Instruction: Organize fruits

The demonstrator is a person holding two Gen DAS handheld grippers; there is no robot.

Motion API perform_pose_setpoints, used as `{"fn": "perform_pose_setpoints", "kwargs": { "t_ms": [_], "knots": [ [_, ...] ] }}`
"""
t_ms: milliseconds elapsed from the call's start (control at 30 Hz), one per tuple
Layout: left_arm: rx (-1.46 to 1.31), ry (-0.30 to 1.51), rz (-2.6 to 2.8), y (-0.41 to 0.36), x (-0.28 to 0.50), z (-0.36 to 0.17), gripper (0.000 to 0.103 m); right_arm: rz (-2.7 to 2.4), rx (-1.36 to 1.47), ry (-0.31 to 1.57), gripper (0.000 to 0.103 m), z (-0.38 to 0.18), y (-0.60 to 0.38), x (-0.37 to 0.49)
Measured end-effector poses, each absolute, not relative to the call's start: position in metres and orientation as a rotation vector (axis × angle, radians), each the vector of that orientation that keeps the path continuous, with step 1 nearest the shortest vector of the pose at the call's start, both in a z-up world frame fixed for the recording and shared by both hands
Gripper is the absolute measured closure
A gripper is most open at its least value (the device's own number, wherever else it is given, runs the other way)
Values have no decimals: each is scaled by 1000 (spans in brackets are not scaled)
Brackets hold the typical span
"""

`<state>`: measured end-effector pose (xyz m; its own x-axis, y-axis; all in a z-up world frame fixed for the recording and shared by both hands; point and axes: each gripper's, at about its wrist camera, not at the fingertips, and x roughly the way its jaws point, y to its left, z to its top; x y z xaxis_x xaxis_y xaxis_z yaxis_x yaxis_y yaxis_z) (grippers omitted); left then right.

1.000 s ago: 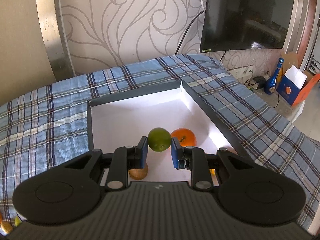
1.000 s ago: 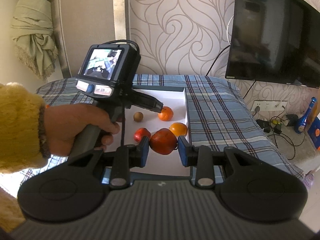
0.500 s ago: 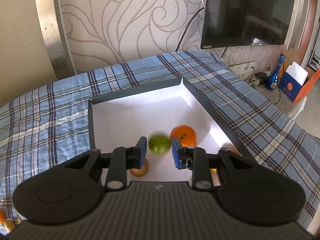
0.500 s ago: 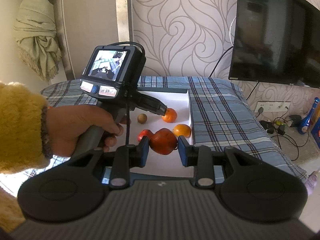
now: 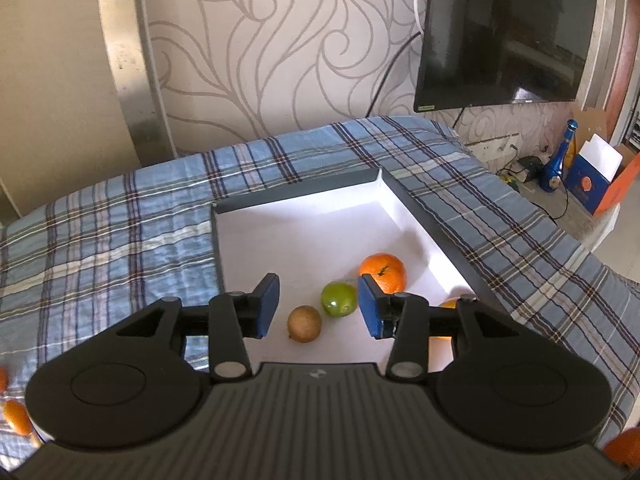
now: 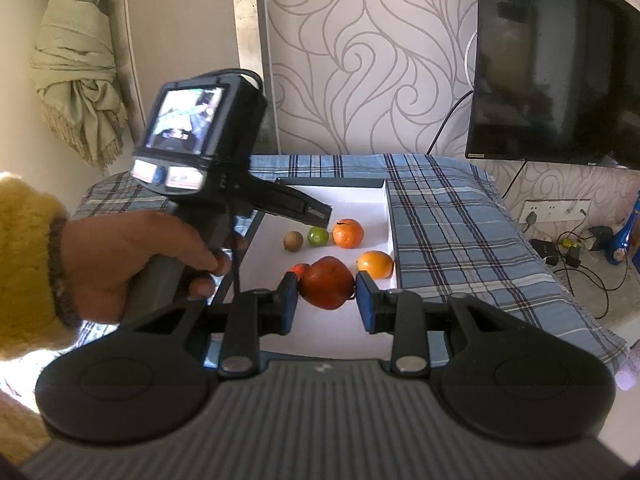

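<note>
A white tray (image 5: 312,236) with a dark rim lies on the plaid bedcover. In it lie a green lime (image 5: 339,299), a brown kiwi (image 5: 304,323) and an orange (image 5: 383,273). My left gripper (image 5: 318,306) is open and empty above the lime and kiwi. My right gripper (image 6: 326,300) is shut on a red fruit (image 6: 326,288) over the tray's (image 6: 360,200) near part. The right wrist view also shows the lime (image 6: 318,236), kiwi (image 6: 293,241), orange (image 6: 348,233), a second orange (image 6: 375,264) and a small red fruit (image 6: 300,269) partly hidden behind the left finger.
The left hand-held gripper body (image 6: 200,152) and the hand holding it fill the left of the right wrist view. Small orange fruits (image 5: 16,416) lie on the bedcover at far left. A TV (image 5: 500,32) hangs on the wall. Bottle and boxes (image 5: 592,176) stand on the floor at right.
My left gripper opened and let go of the lime, which dropped into the tray beside the kiwi. The left gripper rose a little. My right gripper kept hold of the red fruit.
</note>
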<state>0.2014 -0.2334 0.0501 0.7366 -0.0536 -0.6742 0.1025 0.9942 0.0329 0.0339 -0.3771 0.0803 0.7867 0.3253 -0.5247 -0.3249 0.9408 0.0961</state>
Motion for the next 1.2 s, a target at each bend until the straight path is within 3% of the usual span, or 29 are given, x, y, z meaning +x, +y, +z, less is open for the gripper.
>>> {"fn": "perform_pose_setpoints", "kwargs": {
  "t_ms": [1200],
  "knots": [
    [-40, 677, -4, -146, 80, 78, 48, 357, 36, 690, 69, 35, -344, 75]
  ]
}}
